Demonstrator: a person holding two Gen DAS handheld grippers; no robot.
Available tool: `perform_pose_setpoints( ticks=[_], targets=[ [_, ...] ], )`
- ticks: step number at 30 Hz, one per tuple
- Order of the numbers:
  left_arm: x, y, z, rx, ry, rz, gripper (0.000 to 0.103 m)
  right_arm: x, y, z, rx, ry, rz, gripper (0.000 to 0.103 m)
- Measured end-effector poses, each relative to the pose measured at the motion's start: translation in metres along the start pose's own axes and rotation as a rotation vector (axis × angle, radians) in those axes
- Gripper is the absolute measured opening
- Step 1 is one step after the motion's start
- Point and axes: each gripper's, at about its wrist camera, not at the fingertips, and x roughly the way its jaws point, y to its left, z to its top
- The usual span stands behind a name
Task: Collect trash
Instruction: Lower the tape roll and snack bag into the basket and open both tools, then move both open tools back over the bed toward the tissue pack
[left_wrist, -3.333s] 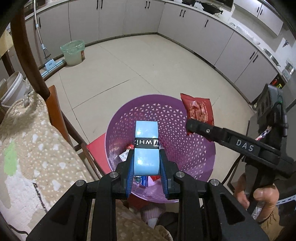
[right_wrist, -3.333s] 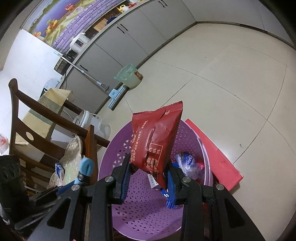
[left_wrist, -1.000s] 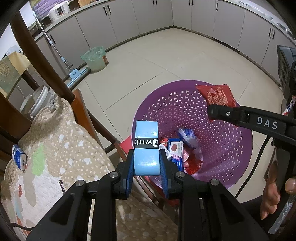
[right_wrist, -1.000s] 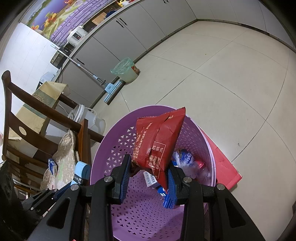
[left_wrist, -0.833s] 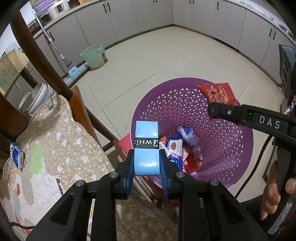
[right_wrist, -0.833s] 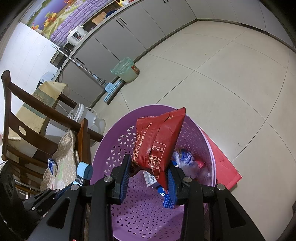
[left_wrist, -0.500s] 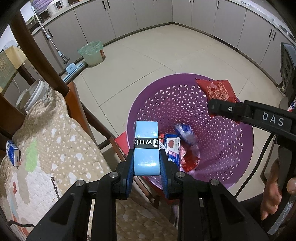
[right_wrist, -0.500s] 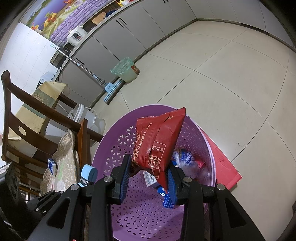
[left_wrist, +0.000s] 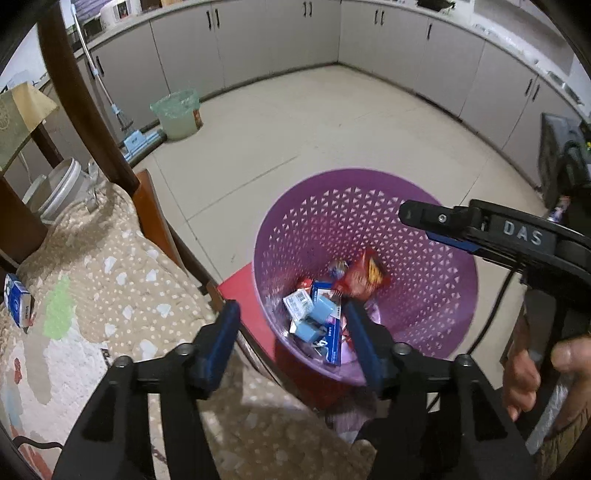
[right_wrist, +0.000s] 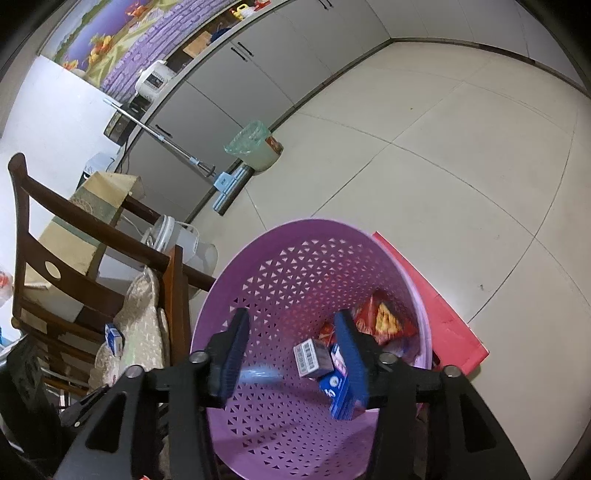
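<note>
Big purple basket (left_wrist: 436, 206) sits right below and ahead of both my claws, on the kitchen floor (left_wrist: 295, 118) with a red flat thing (right_wrist: 436, 317) under it. Off to the left of my left claw there's the chair cushion (left_wrist: 110, 266), and one small blue-and-white carton (left_wrist: 16, 304) lies on it, well apart from the basket.

Left claw (left_wrist: 291, 336) hangs spread wide just over the near rim, nothing between the pads. Right claw (right_wrist: 293, 356) is over the basket too, gaping and empty.

Down at the bottom of the basket: the red snack bag (left_wrist: 364, 273), then the light blue roll (left_wrist: 314, 317) blurred in among the boxes (right_wrist: 334, 373). So the trash from both claws looks to be in the bin; I'd call this the drop-off step, pretty much done.

My guess for next: swing the left claw over to that carton on the cushion, keep the jaws wide, come down around its narrow sides and pinch. The cushion is soft, so pressing down might just sink the carton instead of gripping it.
</note>
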Motion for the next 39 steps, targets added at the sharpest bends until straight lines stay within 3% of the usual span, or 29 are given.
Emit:
perform_pose_setpoints(
  ticks=[8,12,18,25,29,31,33,39],
  targets=[
    [-0.024,0.039,-0.014,-0.074,-0.01,0.032,0.064,-0.007,-0.004,0.003,0.029,-0.02,0.02,0.062],
    [-0.034,0.067,-0.026,-0.12,0.003,0.094,0.064,-0.012,-0.004,0.004,0.036,-0.034,0.02,0.066],
    [-0.042,0.12,-0.053,-0.253,0.061,0.145,0.065,-0.031,-0.021,0.009,0.118,-0.038,0.001,0.067],
    [-0.042,0.141,-0.063,-0.28,0.124,0.201,0.065,-0.092,-0.095,-0.001,0.357,-0.184,0.034,0.077],
    [-0.026,0.137,-0.047,-0.294,0.152,0.215,0.065,-0.11,-0.136,-0.011,0.474,-0.287,0.115,0.077],
    [-0.015,0.131,-0.036,-0.286,0.161,0.241,0.065,-0.111,-0.159,-0.015,0.518,-0.343,0.099,0.077],
    [-0.005,0.125,-0.027,-0.268,0.168,0.25,0.065,-0.104,-0.185,-0.02,0.581,-0.366,0.088,0.077],
    [0.024,0.123,-0.017,-0.277,0.183,0.251,0.066,-0.076,-0.243,-0.043,0.763,-0.327,0.068,0.077]
  ],
)
